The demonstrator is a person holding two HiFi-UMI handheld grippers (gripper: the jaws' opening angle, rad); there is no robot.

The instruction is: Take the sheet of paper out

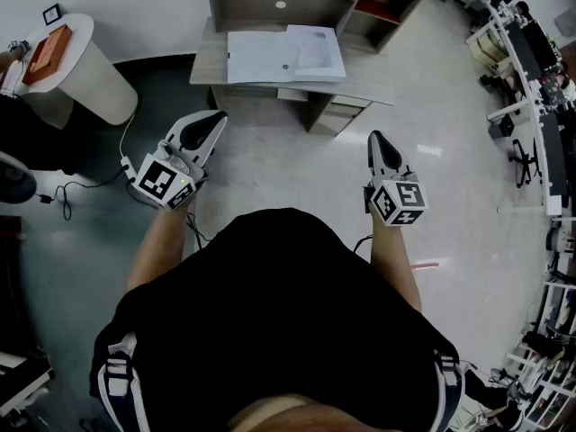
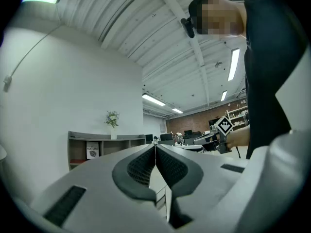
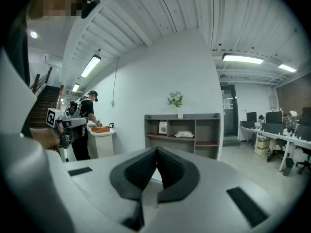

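We are standing back from the tabletop [image 1: 205,63], which is sitting at our twelve o'clock, well apart from both tools. The left tool [image 1: 214,120] is hanging out at about eleven o'clock, pointing level, and in the left gripper view its ribbed pads [image 2: 146,165] are pressing together with nothing between them. The right tool [image 1: 377,139] is riding at about one o'clock, dipping slightly, and in the right gripper view its jaws are meeting at the tip, empty as well. The sheet of paper [image 1: 317,49] is lying flat on the right part of a pale folder-like case [image 1: 255,59] on that tabletop; whether it is tucked in or just resting on top, we cannot tell. Behind the tabletop a shelf unit [image 1: 256,3] is standing against the wall, and the right gripper view is showing a small plant [image 3: 175,99] on top of it. Over at ten o'clock a round white stand [image 1: 85,70] is carrying a brown box [image 1: 49,52], and another person [image 3: 85,125] is working beside it.
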